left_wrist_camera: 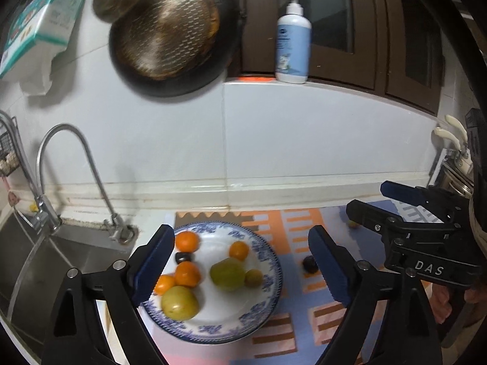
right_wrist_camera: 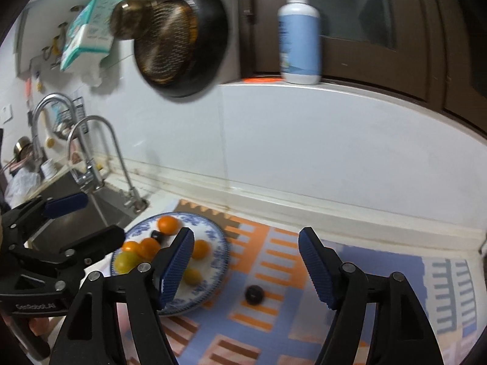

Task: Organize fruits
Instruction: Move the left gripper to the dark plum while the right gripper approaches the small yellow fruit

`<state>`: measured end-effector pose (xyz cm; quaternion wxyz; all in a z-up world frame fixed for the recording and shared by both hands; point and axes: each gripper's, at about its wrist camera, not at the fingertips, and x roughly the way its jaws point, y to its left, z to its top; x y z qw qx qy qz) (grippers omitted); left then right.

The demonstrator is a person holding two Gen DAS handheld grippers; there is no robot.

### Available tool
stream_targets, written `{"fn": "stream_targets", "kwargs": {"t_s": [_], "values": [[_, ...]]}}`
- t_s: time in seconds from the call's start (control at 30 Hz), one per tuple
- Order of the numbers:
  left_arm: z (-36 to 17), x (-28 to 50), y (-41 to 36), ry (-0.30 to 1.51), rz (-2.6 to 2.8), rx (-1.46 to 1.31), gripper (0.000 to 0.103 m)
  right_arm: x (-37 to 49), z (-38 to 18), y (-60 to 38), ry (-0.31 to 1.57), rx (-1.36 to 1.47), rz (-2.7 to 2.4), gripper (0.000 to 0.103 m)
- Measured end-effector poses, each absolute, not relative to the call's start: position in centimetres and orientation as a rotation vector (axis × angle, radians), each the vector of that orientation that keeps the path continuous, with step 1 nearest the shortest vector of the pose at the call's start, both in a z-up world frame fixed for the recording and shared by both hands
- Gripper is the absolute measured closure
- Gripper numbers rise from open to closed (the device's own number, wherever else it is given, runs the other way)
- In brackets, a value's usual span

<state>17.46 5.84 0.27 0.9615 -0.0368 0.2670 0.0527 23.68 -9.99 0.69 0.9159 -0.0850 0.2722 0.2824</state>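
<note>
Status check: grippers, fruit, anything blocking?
Left gripper and right gripper open, empty. Most fruit on plate; dark fruit loose on mat. Nothing blocking.
</note>
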Motion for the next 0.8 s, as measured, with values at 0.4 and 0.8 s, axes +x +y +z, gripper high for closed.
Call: {"fn": "stream_targets", "kwargs": {"t_s": [0.4,0.8], "values": [[-2.3,20.8,1.6,0.593,0.005,-0.040,0.012,25.9,-2.0,-15.7,0.630,-0.153,0.456,0.031],[-6.6,25.0,-0.6,0.737,-0.062,-0.044,0.014,29.2,-6.0,-18.0,0.719,-0.152,0.394,0.031]]}}
